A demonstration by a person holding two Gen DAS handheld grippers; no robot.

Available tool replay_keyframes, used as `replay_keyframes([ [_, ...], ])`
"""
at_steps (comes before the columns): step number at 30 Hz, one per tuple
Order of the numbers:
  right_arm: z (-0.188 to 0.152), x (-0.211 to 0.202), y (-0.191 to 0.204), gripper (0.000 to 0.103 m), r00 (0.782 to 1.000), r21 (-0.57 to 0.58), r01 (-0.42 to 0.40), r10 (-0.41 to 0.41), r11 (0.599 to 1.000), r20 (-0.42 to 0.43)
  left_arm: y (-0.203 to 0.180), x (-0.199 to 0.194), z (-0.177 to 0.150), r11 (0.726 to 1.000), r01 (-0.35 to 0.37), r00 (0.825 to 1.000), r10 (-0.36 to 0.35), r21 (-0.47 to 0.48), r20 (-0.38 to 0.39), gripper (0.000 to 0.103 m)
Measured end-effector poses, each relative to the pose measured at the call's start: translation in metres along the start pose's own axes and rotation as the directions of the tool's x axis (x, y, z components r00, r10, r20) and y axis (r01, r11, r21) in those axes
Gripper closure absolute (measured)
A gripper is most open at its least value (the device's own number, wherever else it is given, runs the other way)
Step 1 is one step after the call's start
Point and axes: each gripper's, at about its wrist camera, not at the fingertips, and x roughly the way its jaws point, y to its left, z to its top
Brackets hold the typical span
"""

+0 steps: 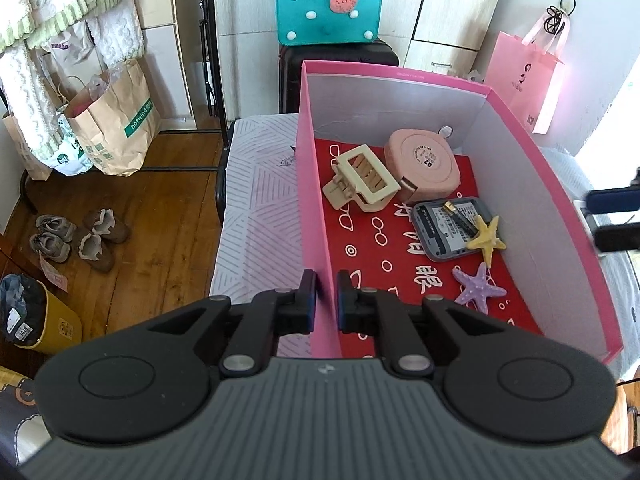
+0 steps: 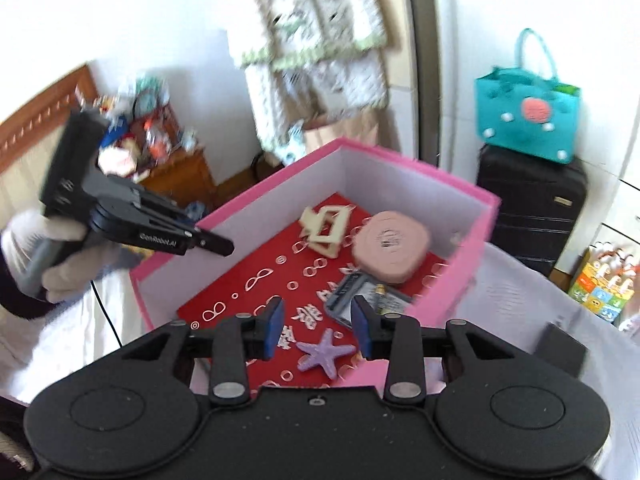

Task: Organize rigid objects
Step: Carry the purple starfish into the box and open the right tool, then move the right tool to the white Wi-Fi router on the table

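The left gripper point(image 1: 326, 294) sits closest, and its two fingers pinch the near wall of the pink box point(image 1: 312, 184), likely to keep the box from sliding. Inside the box, a cream hair clip point(image 1: 360, 182) lies at about 10 o'clock, a round pink case point(image 1: 424, 164) at 12, a grey gadget point(image 1: 448, 228) at 3, with a yellow starfish point(image 1: 488, 236) resting on it. A purple starfish point(image 2: 326, 354) lies at 5 o'clock. The right gripper point(image 2: 318, 330) hangs over it, half open and holding nothing, maybe having let it drop.
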Motion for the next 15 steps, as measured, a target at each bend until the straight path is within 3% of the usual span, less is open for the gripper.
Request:
replay_keyframes([
  [9, -0.044, -0.055, -0.049, 0.058, 0.987, 0.14, 0.147, -0.154, 0.979, 0.042, -0.008, -0.001, -0.004, 0.999, -0.032, 0.999, 0.031, 0.016, 0.013, 0.095],
  [15, -0.086, -0.054, -0.07, 0.055, 0.958, 0.197, 0.28, -0.288, 0.939, 0.008, -0.019, -0.001, -0.005, 0.994, -0.088, 0.996, 0.087, 0.071, 0.024, 0.095],
])
